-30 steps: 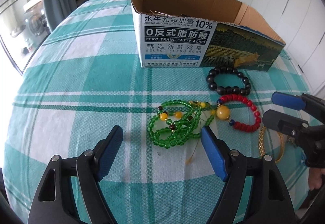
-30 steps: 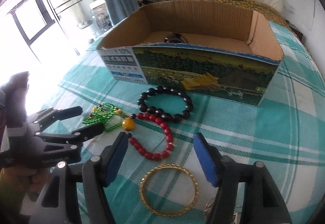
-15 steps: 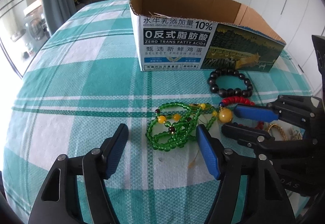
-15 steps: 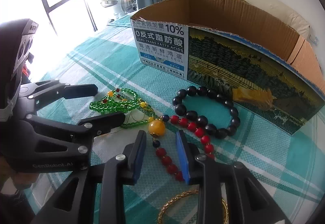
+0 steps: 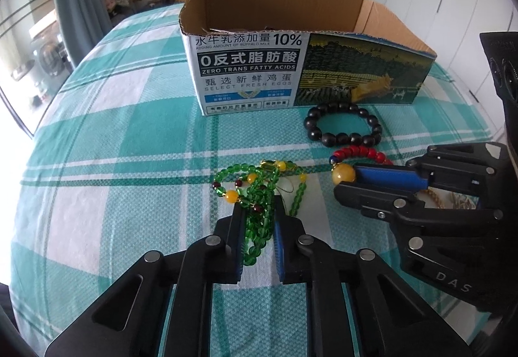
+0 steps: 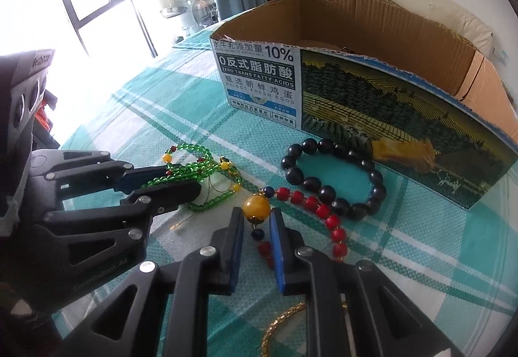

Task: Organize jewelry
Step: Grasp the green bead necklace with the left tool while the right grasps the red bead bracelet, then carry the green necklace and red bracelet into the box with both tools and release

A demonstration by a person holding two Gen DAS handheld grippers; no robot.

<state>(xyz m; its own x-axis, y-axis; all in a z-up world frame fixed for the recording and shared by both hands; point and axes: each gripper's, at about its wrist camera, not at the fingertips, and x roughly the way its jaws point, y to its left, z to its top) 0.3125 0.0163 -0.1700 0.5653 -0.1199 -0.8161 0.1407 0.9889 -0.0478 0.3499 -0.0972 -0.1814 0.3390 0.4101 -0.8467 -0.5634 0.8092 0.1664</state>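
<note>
In the left wrist view, the left gripper (image 5: 259, 221) has just closed and pinches the green bead necklace (image 5: 255, 192) on the checked cloth (image 5: 97, 130), probably to carry it to the cardboard box (image 5: 246, 72).

In the right wrist view, the right gripper (image 6: 257, 234) has just closed on the red bead bracelet (image 6: 310, 205) below its amber bead, likely for the same box.

Both scenes are viewed from close above the checked table (image 5: 106, 137), looking steeply down along each gripper's jaws. The cardboard box (image 5: 246, 75) (image 6: 259, 82) and the beads before it are shared.
</note>
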